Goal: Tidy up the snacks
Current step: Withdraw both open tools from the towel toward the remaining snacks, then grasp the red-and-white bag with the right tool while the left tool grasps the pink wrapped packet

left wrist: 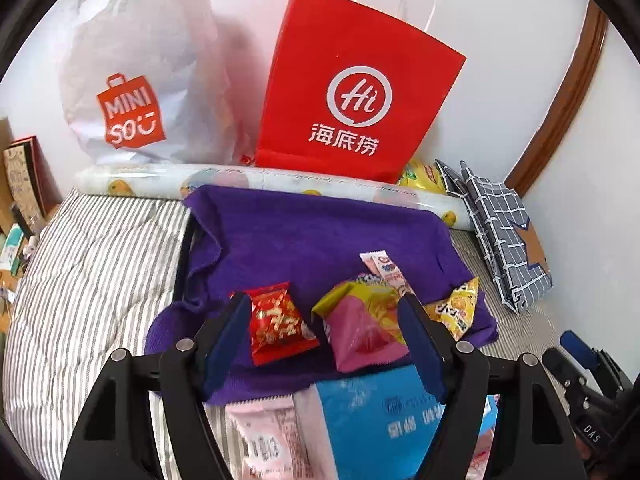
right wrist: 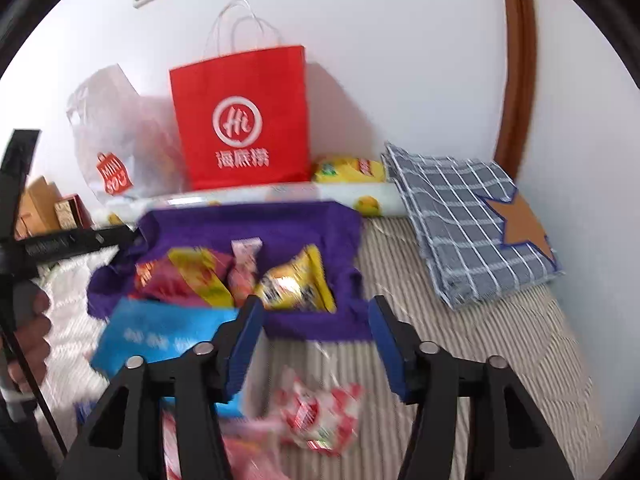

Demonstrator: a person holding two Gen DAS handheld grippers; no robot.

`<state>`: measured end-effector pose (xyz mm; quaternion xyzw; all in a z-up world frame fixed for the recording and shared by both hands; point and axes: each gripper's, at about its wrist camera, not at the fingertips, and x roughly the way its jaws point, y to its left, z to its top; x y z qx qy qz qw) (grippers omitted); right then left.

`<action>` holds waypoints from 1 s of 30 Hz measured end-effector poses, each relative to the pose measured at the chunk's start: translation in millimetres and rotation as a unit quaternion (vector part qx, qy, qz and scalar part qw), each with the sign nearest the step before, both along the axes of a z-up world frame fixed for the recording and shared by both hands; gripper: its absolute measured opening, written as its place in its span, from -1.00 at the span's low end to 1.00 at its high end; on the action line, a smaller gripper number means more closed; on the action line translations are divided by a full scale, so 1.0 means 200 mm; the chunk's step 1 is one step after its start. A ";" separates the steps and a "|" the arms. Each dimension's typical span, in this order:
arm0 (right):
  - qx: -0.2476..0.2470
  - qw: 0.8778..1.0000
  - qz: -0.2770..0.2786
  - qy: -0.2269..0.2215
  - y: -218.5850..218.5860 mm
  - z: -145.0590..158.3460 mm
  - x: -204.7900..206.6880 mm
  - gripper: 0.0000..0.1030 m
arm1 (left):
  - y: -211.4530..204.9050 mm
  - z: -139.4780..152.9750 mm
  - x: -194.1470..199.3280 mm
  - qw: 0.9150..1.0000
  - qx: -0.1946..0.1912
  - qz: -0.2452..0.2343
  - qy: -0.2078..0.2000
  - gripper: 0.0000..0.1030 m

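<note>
Count: several small snack packets lie bunched on a purple towel (left wrist: pixel 320 236) spread over a striped bed (left wrist: pixel 96 264), and more sit nearer the cameras.
Far left, background: a white plastic bag (left wrist: pixel 140 80) slumps against the wall, soft and crinkled, with a stiff red paper bag (left wrist: pixel 356 92) beside it.
Left gripper (left wrist: pixel 324 336): jaws spread wide with nothing between the pads; it hangs just above the packets.
Red packet (left wrist: pixel 276 328): glossy foil, pillow-shaped, puffed, just inside the left jaw. Likely very light and slippery; a pinch across the flat crimped end should hold better than one on the puffed belly.
Pink and yellow packet (left wrist: pixel 360 324): thin film, creased, lying to the right of the red one. It will probably crumple under pressure, so gentle closing suits it.
Blue packet (left wrist: pixel 384 412): flat, broad and smooth, nearest the left camera, half off the towel. Probably best taken by an edge.
Yellow packet (right wrist: pixel 296 284): shiny, plump, near the towel's right edge.
Right gripper (right wrist: pixel 316 340): jaws apart and empty, over the towel's front edge.
Red and white packet (right wrist: pixel 320 412): blurred, on the bare bedding below the right jaws, apart from the towel group.
Far right: a folded checked cloth (right wrist: pixel 464 220) with a brown star patch, soft and flat.
</note>
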<state>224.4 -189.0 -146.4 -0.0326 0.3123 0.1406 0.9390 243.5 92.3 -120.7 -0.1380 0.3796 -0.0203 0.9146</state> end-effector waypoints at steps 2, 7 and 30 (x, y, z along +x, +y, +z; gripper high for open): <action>0.003 1.000 0.000 0.006 -0.04 -0.04 -0.03 0.18 | 0.00 0.00 -0.04 1.000 -0.002 -0.007 0.003 0.45; 0.002 0.999 -0.002 0.047 -0.06 -0.19 -0.03 0.18 | 0.02 0.00 -0.13 1.000 0.003 -0.015 0.012 0.45; 0.014 0.994 0.021 0.109 0.01 -0.43 0.08 -0.49 | 0.16 -0.13 -0.33 0.999 0.016 0.006 0.047 0.45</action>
